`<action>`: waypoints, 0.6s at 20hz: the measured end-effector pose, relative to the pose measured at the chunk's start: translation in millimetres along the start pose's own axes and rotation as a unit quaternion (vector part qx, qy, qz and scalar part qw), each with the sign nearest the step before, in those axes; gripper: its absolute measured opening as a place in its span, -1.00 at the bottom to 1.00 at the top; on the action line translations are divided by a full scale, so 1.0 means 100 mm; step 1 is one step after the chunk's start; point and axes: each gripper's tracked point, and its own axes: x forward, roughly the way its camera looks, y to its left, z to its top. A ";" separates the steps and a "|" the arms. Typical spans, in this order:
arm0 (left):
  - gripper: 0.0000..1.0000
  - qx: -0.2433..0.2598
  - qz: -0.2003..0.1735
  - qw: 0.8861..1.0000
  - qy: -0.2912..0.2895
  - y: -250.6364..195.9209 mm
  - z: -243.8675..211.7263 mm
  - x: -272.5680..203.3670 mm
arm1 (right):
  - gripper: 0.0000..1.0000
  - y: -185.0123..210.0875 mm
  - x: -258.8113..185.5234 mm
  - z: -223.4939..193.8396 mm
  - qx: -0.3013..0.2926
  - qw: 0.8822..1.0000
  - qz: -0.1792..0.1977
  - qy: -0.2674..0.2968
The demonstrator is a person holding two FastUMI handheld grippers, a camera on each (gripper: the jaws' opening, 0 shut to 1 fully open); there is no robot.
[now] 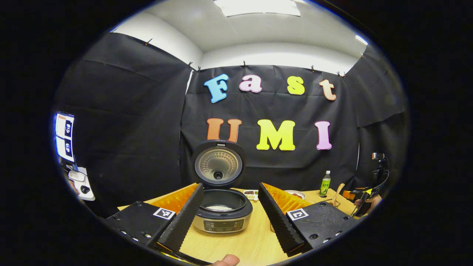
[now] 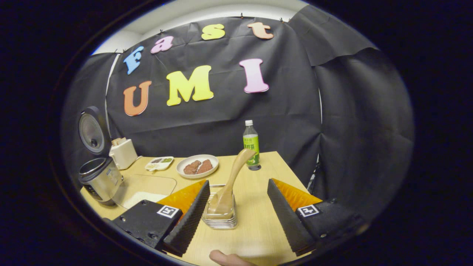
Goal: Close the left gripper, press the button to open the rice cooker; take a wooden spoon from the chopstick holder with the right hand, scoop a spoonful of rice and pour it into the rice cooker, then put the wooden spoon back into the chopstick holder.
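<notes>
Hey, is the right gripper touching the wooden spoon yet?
Apart. In the right gripper view the right gripper has its jaws open wide, with bare table between each one and the wooden spoon standing in the chopstick holder.

Green-labelled bottle (image 2: pixel 251 145); plate (image 2: pixel 197 166) of brown food; small divided dish (image 2: pixel 159 163)

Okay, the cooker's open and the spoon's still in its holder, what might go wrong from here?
The wooden spoon leans in a small clear holder, so an off-centre grab by the open right gripper may tip it. The bottle stands just behind. The upright lid of the rice cooker could be bumped while pouring.
</notes>
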 end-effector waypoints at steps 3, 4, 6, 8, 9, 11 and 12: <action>0.88 0.006 -0.013 1.000 -0.008 -0.11 -0.03 -0.10 | 0.89 0.04 0.35 -0.05 0.016 1.000 0.023 0.015; 0.89 0.009 -0.012 1.000 -0.015 -0.12 -0.02 -0.12 | 0.85 0.04 0.45 -0.09 0.021 0.999 0.026 0.026; 0.88 0.012 -0.019 0.999 -0.025 -0.17 0.04 -0.16 | 0.82 0.00 0.60 -0.13 0.043 0.998 0.031 0.039; 0.88 0.015 -0.027 0.999 -0.026 -0.21 0.03 -0.21 | 0.81 -0.02 0.72 -0.14 0.056 0.997 0.037 0.043; 0.88 0.016 -0.028 0.999 -0.027 -0.21 0.03 -0.21 | 0.70 -0.04 0.78 -0.12 0.057 0.997 0.038 0.042; 0.88 0.026 -0.024 0.999 -0.023 -0.16 0.02 -0.24 | 0.67 -0.06 0.90 -0.08 0.059 0.997 0.039 0.042; 0.89 0.029 -0.020 0.999 -0.023 -0.13 0.02 -0.25 | 0.65 -0.07 0.96 -0.11 0.064 0.996 0.039 0.048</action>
